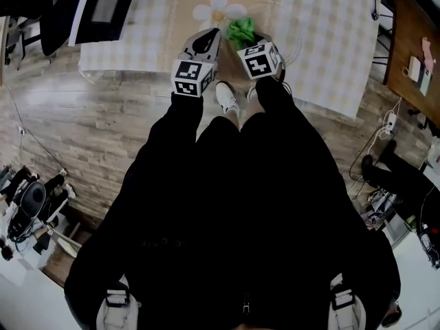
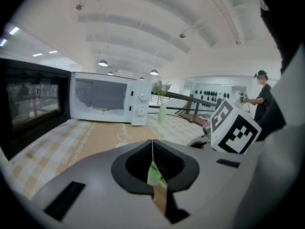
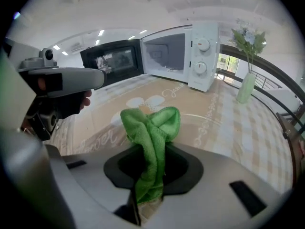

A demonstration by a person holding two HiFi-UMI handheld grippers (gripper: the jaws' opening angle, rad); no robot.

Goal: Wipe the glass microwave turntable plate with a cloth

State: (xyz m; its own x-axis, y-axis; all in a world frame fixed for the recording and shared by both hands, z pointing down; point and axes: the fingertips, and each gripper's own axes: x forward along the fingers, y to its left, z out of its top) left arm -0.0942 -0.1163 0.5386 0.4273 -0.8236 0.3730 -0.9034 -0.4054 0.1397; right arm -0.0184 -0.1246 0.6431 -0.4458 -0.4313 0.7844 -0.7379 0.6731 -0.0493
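Head view steep down over table [image 1: 323,40]; gripper views low, close above it, both facing microwave [image 2: 107,99].

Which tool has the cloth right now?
The right tool: the cloth is pinched between its jaws and bunches above them. The left tool has its jaws together, with no cloth gripped.

Cloth [image 3: 152,128]: green, fuzzy microfibre look, matt. Right claw [image 3: 151,159]: smooth matt grey plastic shell, black matt pads [image 3: 186,168]. Left claw [image 2: 152,149]: same grey plastic, same black lining. Plate [image 3: 212,118]: clear glass, glossy rim. Desk [image 3: 257,128]: covered edge to edge in checked beige sheet, smooth, faint sheen. Microwave [image 3: 202,56]: white glossy casing, dark reflective door [image 3: 112,61]. Floor [image 1: 103,122]: wood-look planks, shiny.
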